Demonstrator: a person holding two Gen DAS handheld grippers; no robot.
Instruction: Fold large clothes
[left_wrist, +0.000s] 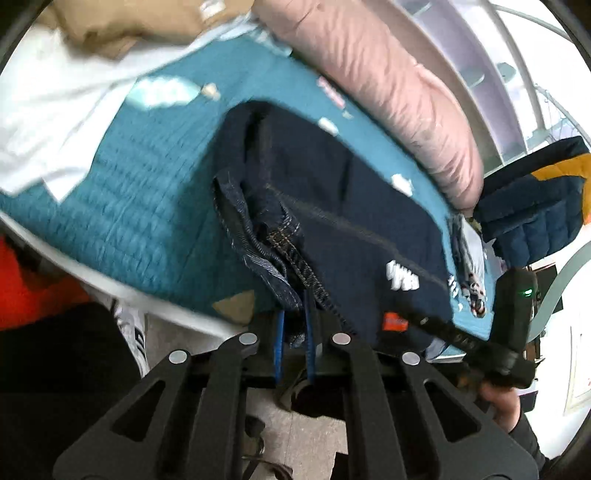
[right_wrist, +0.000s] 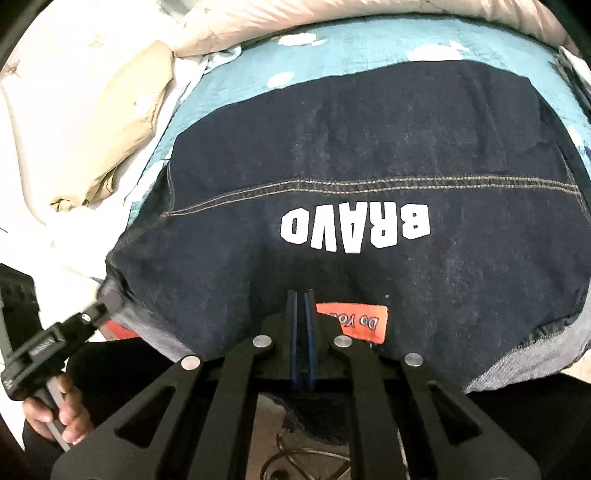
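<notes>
A dark blue denim garment (right_wrist: 369, 155) with white "BRAVO" lettering and an orange label (right_wrist: 365, 321) lies spread on a teal bedspread (right_wrist: 258, 62). My right gripper (right_wrist: 301, 295) is shut on the garment's near edge beside the label. My left gripper (left_wrist: 295, 306) is shut on a bunched corner of the same denim garment (left_wrist: 332, 192) at the bed's edge. In the right wrist view the left gripper (right_wrist: 105, 299) shows at the garment's left corner. In the left wrist view the right gripper (left_wrist: 417, 319) shows at the right, by the orange label (left_wrist: 395, 323).
A pink duvet (left_wrist: 388, 74) lies along the far side of the bed. A beige garment (right_wrist: 110, 122) and white cloth (left_wrist: 48, 110) lie at the head end. A navy and yellow puffer jacket (left_wrist: 535, 199) sits at the right. Floor (left_wrist: 306, 435) lies below the bed's edge.
</notes>
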